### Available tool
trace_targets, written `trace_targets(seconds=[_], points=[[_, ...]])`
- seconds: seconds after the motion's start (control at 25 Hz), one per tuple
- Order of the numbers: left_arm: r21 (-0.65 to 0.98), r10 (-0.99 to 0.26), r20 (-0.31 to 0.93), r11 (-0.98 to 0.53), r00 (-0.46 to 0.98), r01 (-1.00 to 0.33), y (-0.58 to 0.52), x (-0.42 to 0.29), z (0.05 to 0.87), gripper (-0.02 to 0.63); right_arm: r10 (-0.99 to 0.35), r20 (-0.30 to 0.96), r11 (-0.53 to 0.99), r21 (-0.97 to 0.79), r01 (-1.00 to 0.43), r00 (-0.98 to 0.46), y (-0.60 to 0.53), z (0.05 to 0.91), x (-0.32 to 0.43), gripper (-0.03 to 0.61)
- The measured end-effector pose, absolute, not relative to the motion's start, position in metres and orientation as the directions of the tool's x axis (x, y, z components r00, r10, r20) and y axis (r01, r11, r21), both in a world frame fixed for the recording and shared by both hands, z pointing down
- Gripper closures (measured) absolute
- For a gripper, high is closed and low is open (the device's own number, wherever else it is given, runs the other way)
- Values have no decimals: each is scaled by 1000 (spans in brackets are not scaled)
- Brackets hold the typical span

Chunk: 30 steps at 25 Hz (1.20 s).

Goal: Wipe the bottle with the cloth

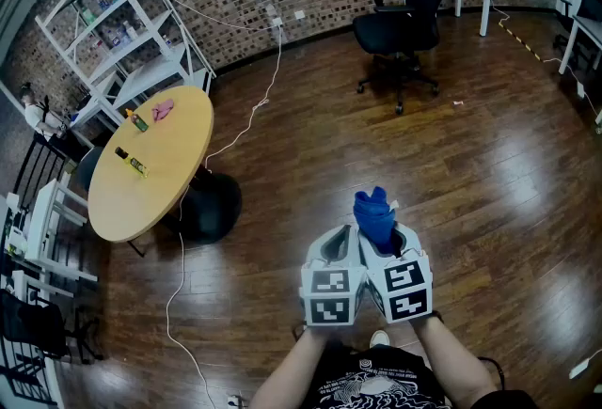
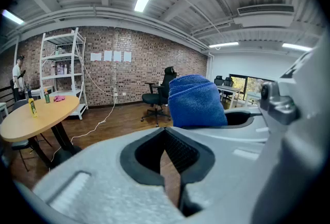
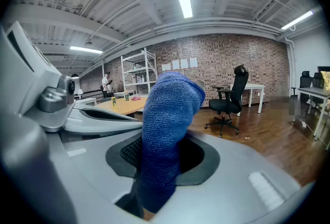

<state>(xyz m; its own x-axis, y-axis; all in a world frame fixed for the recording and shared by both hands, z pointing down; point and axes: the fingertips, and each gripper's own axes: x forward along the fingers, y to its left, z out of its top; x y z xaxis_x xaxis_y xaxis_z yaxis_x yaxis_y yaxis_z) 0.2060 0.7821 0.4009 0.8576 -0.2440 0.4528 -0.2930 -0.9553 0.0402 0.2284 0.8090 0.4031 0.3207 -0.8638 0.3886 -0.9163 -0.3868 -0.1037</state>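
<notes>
- the right tool (image 1: 393, 245) is clamped on a blue cloth (image 1: 374, 212), a bunched roll that stands up out of its jaws and rises above its tips.
- the left tool (image 1: 337, 245) sits just beside it on its left, marker cubes side by side. its jaws are drawn together with nothing between them, and only a sliver of wooden floor (image 1: 489, 172) shows through.
- both tools are held out over that floor, tipped slightly down.
- a round wooden surface (image 1: 174, 163) stands well away, ahead and to the left of the left tool. it carries a yellow bottle (image 1: 134, 165) and a green bottle (image 1: 138, 121), apart from each other, with a pink rag (image 1: 162, 108) near the green one.
- a black office chair (image 1: 406, 12) stands far ahead of the right tool, and a white shelf rack (image 1: 122, 22) stands beyond the surface.
</notes>
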Motion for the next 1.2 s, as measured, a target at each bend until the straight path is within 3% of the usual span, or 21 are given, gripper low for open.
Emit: trace_targets(seconds=[0.36, 1.2], points=[[52, -233, 440, -957, 867, -284, 734, 251, 408, 609, -858, 387, -398, -83, -914, 338, 761, 408, 273, 445], [112, -148, 452, -969, 880, -221, 483, 383, 408, 610, -809, 430, -462, -47, -886, 399, 518, 402, 406, 443]])
